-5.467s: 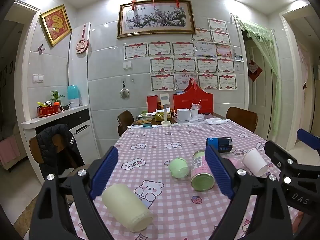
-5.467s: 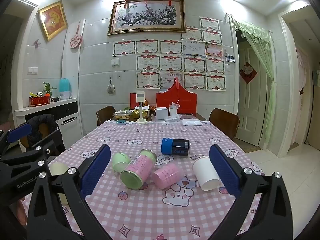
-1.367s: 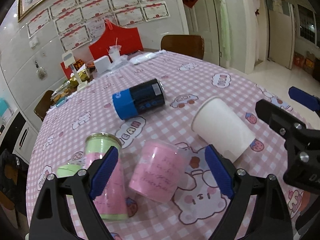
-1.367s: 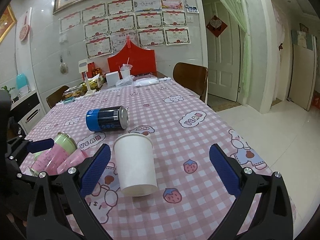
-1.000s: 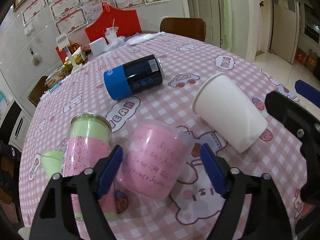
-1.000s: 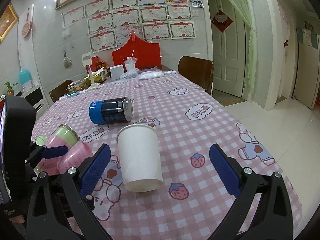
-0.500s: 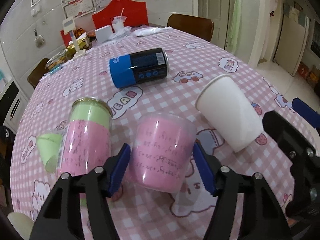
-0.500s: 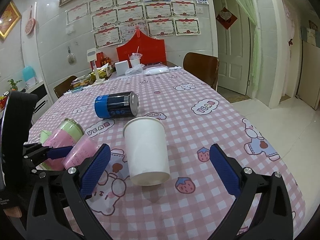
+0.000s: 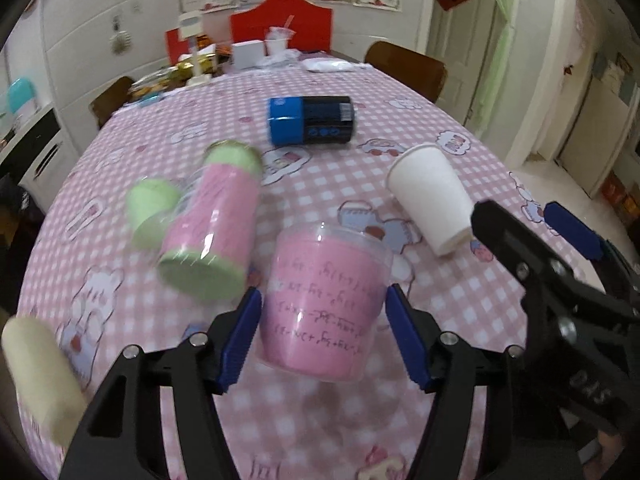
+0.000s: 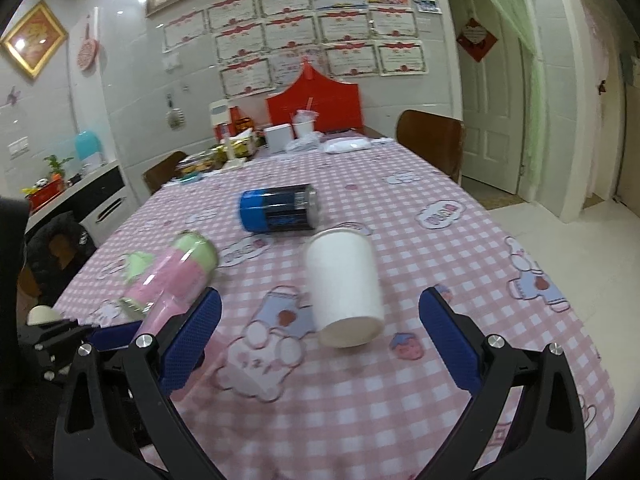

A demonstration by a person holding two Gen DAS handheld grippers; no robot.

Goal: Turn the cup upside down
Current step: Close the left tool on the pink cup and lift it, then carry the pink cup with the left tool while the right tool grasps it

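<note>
My left gripper (image 9: 322, 330) is shut on a clear plastic cup with a pink label (image 9: 324, 300), its blue pads pressed on both sides; the cup's rim points away from me. The cup shows partly in the right wrist view (image 10: 164, 314), behind my right gripper's left finger. A white paper cup (image 9: 430, 196) lies on its side to the right, also in the right wrist view (image 10: 344, 284). My right gripper (image 10: 318, 340) is open and empty, just short of the white cup's base.
On the pink checked tablecloth (image 10: 420, 240) lie a pink-and-green can (image 9: 212, 224), a small green cup (image 9: 150, 206), a blue-and-black can (image 9: 310, 120) and a cream cup (image 9: 38, 376) at the near left. Clutter and chairs stand at the far end.
My left gripper has closed in on the pink cup and gripped it. The pink-and-green can has shifted and looks blurred. My right gripper has stayed open, drifting slightly toward the white cup.
</note>
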